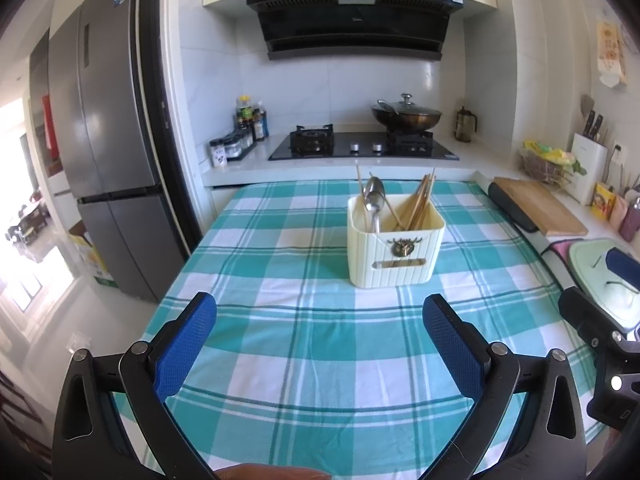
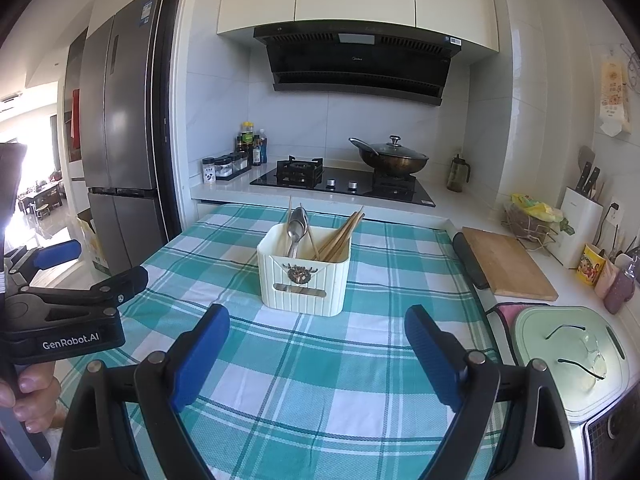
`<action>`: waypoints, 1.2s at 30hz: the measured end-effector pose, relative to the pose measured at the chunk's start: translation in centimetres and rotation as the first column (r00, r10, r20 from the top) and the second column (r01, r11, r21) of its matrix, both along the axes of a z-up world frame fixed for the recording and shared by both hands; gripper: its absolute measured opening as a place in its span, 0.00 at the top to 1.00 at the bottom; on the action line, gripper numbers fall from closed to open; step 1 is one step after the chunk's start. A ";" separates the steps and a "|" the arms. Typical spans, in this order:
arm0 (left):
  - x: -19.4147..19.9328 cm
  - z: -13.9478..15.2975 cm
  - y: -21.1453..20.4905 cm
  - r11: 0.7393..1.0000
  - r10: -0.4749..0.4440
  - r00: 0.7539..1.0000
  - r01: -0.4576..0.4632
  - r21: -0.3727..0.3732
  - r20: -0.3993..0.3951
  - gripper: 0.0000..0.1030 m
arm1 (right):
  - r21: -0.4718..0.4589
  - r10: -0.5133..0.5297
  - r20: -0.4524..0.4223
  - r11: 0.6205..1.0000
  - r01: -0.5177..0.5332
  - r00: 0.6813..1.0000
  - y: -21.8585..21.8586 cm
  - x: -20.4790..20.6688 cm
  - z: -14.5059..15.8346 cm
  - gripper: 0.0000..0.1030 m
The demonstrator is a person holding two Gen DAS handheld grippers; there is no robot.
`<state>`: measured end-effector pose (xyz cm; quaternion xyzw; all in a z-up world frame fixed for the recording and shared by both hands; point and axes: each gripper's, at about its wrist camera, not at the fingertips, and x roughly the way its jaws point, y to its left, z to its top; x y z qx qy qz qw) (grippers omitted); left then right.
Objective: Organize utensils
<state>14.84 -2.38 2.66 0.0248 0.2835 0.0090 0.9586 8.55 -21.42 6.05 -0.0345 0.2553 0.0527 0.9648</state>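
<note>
Hiding the utensils' lower ends, the caddy (image 1: 394, 246) stands beyond both grippers' (image 1: 320, 312) (image 2: 318, 326) spread, empty jaws.

ribbed plastic holder (image 2: 304, 280), woven cloth (image 2: 320, 380)

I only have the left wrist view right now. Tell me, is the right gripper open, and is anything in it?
Observer: The right gripper is open, with nothing between its pads and only the checked cloth beneath.
Operator: Something lies on the pale green thing at the right, but it is partly blocked for me.
Observer: A pair of glasses lies on that green lid.
Operator: How does my left gripper look from outside?
Observer: The left gripper hangs by the cloth's left edge, and a hand grips its handle.
</note>
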 end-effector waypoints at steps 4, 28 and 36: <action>0.0 0.0 0.0 1.000 0.000 1.000 0.000 -0.001 0.000 0.00 | 0.000 -0.001 -0.001 1.000 0.001 1.000 0.0 0.0 0.0 0.12; -0.1 -0.1 0.0 1.000 -0.001 1.000 0.001 0.000 -0.005 0.00 | -0.004 0.003 -0.002 1.000 -0.003 1.000 -0.1 -0.2 -0.4 0.12; -0.1 -0.1 0.1 1.000 -0.001 1.000 0.001 0.001 -0.005 0.00 | -0.003 0.003 -0.003 1.000 -0.003 1.000 -0.1 -0.1 -0.3 0.12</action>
